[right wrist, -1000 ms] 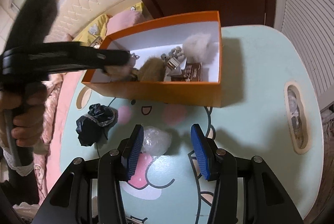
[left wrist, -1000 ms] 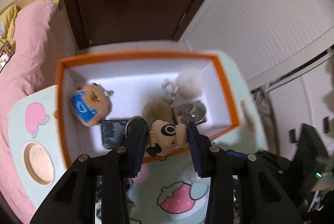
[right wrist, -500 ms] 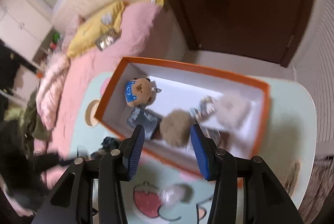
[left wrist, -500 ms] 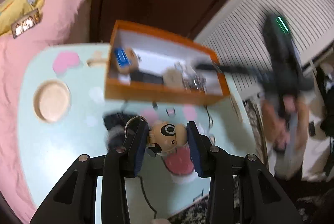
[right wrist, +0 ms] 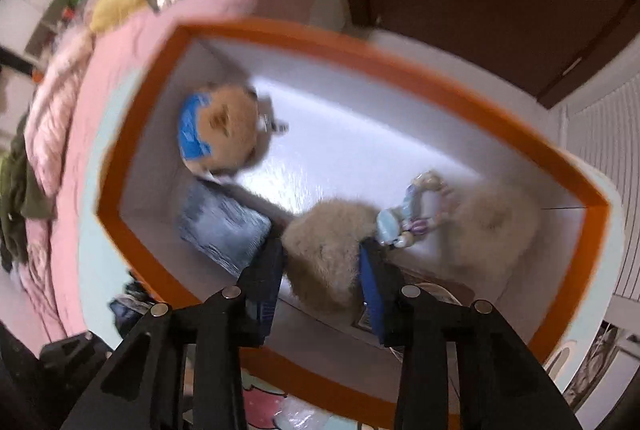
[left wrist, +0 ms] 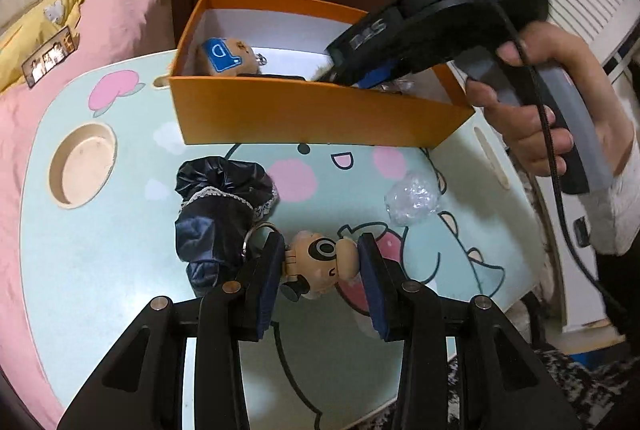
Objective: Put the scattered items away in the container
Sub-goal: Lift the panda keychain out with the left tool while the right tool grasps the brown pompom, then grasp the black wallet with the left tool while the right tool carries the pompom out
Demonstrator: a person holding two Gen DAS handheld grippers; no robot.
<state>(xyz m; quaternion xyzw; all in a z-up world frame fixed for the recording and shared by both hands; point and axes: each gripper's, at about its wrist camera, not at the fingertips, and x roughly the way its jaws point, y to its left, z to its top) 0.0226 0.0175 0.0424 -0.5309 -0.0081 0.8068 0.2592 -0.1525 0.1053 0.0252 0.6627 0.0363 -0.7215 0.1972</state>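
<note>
My left gripper [left wrist: 322, 266] is shut on a small tan doll keychain [left wrist: 320, 264] with a metal ring, held low over the table. The orange box [left wrist: 312, 117] with a white inside stands behind it. My right gripper [right wrist: 322, 272] reaches down inside the box [right wrist: 460, 101], its blue pads on either side of a brown fur pompom [right wrist: 324, 250]; whether they press it I cannot tell. The box also holds a bear head with a blue patch [right wrist: 218, 127], a denim pouch [right wrist: 224, 230], a bead charm [right wrist: 404, 213] and a pale pompom [right wrist: 492, 226].
A black lace-trimmed cloth [left wrist: 220, 205] lies left of my left gripper. A crumpled clear plastic wrap [left wrist: 412, 197] lies to the right. The mint cartoon table [left wrist: 100, 270] has a round cup recess [left wrist: 82, 169]. A pink bed [left wrist: 60, 69] is at left.
My left gripper has pulled back from over the box to low over the table, still holding the doll. My right gripper has risen from the table and dropped into the box around the brown pompom.
</note>
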